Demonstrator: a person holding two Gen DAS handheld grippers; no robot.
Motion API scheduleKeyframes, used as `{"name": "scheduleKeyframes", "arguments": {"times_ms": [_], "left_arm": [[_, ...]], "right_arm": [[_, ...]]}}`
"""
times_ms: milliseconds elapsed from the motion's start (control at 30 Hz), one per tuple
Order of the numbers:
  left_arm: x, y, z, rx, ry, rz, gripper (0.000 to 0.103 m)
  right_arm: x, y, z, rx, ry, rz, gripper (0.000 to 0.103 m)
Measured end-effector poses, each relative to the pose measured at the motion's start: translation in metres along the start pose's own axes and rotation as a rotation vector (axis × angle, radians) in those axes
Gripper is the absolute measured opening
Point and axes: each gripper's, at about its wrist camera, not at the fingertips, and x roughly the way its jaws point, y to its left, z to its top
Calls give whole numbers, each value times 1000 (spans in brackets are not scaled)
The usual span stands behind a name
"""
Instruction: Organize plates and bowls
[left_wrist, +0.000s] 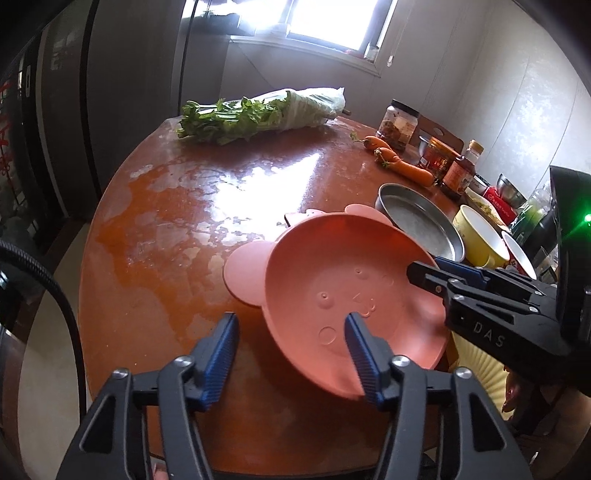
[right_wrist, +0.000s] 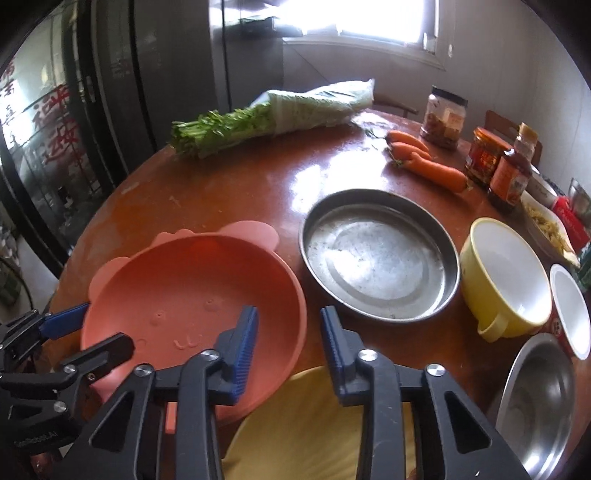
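Note:
A salmon-pink plate (left_wrist: 332, 280) (right_wrist: 184, 280) with a moulded face lies near the round table's front edge, and paler pink ears show around it. My left gripper (left_wrist: 290, 343) (right_wrist: 107, 325) straddles its near-left rim, one finger inside and one outside. A strip of table shows beside the outer pad, so it is open. My right gripper (right_wrist: 290, 332) (left_wrist: 424, 266) is clamped across the plate's right rim. To the right stand a round metal pan (right_wrist: 376, 258), a yellow bowl (right_wrist: 509, 273), a small white bowl (right_wrist: 570, 310) and a steel bowl (right_wrist: 535, 398). A yellow fluted plate (right_wrist: 306, 417) lies under my right gripper.
On the brown table (left_wrist: 166, 221) lie bagged greens (left_wrist: 258, 114) at the back, carrots (right_wrist: 424, 158) and several jars and bottles (right_wrist: 443, 118) at the back right. A dark glossy cabinet (right_wrist: 55, 147) stands to the left, with a window behind.

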Motion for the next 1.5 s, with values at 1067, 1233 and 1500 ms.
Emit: {"name": "scheduleKeyframes", "arguments": {"times_ms": [1067, 1233, 1500], "left_arm": [[2, 25, 9, -2, -43, 100, 39], [2, 23, 8, 8, -43, 102, 39], [-1, 24, 7, -3, -32, 40, 48]], "right_arm": [[26, 36, 33, -23, 4, 57, 23], [28, 35, 33, -6, 10, 73, 26], [20, 31, 29, 26, 0, 93, 40]]}}
